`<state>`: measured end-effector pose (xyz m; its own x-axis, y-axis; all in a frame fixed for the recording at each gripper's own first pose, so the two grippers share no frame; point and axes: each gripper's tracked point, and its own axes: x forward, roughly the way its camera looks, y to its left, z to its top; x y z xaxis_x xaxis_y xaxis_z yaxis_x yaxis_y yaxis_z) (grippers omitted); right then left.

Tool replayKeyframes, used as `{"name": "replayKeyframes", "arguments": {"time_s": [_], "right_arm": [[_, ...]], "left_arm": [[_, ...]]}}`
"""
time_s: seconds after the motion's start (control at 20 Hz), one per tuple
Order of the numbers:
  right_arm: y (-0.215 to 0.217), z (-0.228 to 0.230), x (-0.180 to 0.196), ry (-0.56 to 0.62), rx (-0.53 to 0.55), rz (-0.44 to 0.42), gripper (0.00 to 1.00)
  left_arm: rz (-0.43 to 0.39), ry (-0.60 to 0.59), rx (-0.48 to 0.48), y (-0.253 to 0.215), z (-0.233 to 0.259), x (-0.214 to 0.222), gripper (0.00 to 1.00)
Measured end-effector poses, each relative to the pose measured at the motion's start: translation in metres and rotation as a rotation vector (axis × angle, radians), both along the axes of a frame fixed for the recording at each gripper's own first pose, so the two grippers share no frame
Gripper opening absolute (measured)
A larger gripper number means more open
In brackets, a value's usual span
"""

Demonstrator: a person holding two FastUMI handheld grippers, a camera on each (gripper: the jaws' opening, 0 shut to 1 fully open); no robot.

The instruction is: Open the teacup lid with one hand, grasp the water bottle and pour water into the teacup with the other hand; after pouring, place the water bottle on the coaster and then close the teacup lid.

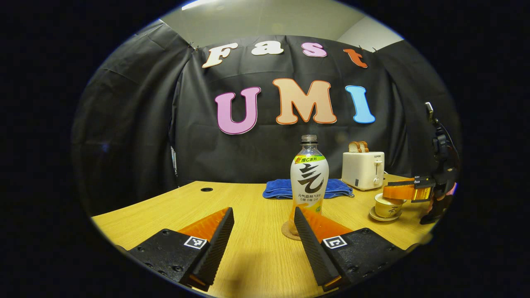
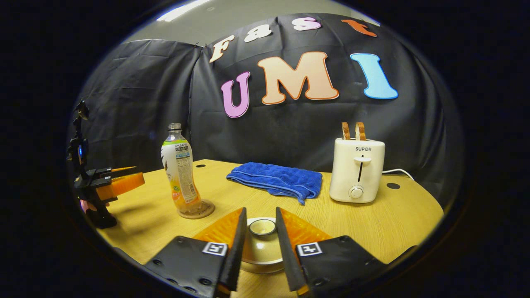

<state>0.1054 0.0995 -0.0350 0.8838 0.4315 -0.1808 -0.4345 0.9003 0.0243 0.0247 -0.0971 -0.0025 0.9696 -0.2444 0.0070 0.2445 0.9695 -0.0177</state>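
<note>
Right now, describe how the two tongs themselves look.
The left tongs and right tongs look alike. Each has two long, wedge-shaped fingers with finely ribbed inner faces. Each finger sits on a black block with visible screw heads, and every block carries a small square black-and-white marker.

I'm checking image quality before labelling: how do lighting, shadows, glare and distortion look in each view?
Left gripper view: even overhead light, the table edge bows with fisheye curve, soft shadow under the left hand-held gripper, water bottle sharp. Right gripper view: a ceiling light glares at the top, the same bowing, teacup lid sharp between the right hand-held gripper fingers, toaster crisp.
</note>
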Motion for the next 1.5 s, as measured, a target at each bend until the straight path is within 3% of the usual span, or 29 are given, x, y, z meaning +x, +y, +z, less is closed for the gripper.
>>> {"name": "replayKeyframes", "arguments": {"time_s": [0.15,0.35,0.4,0.6,0.65,0.8,0.9,0.95,1.05,1.25,1.5], "right_arm": [[-0.002,0.003,0.0,-0.017,0.0,-0.009,0.79],[-0.013,0.015,-0.005,-0.082,0.034,-0.057,0.97],[-0.015,0.019,-0.01,-0.104,0.045,-0.064,0.92],[-0.027,0.026,-0.028,-0.155,0.056,-0.094,0.95],[-0.034,0.026,-0.033,-0.156,0.056,-0.115,0.92],[-0.046,0.03,-0.051,-0.167,0.053,-0.151,0.97],[-0.056,0.03,-0.06,-0.168,0.05,-0.173,0.92],[-0.063,0.03,-0.062,-0.169,0.048,-0.195,0.97],[-0.079,0.032,-0.066,-0.175,0.043,-0.245,0.92],[-0.106,0.032,-0.067,-0.18,0.028,-0.356,0.92],[-0.149,0.035,-0.071,-0.196,0.006,-0.56,0.93]], "left_arm": [[0.0,0.0,0.0,0.0,0.0,0.0,0.86],[0.0,-0.001,0.001,0.0,0.001,0.0,0.86],[0.0,-0.001,0.001,0.0,0.001,0.0,0.86],[-0.001,-0.001,0.002,0.0,0.001,0.0,0.86],[0.0,-0.002,0.002,0.0,0.001,0.0,0.86],[0.0,-0.001,0.002,0.0,0.001,0.001,0.86],[0.0,-0.002,0.002,0.001,0.001,0.001,0.86],[0.001,-0.002,0.003,0.001,0.001,0.001,0.86],[0.004,-0.002,0.003,0.001,0.001,0.001,0.86],[0.019,-0.001,0.003,0.004,0.001,0.001,0.86],[0.031,0.0,0.004,0.005,0.0,0.0,0.86]]}}
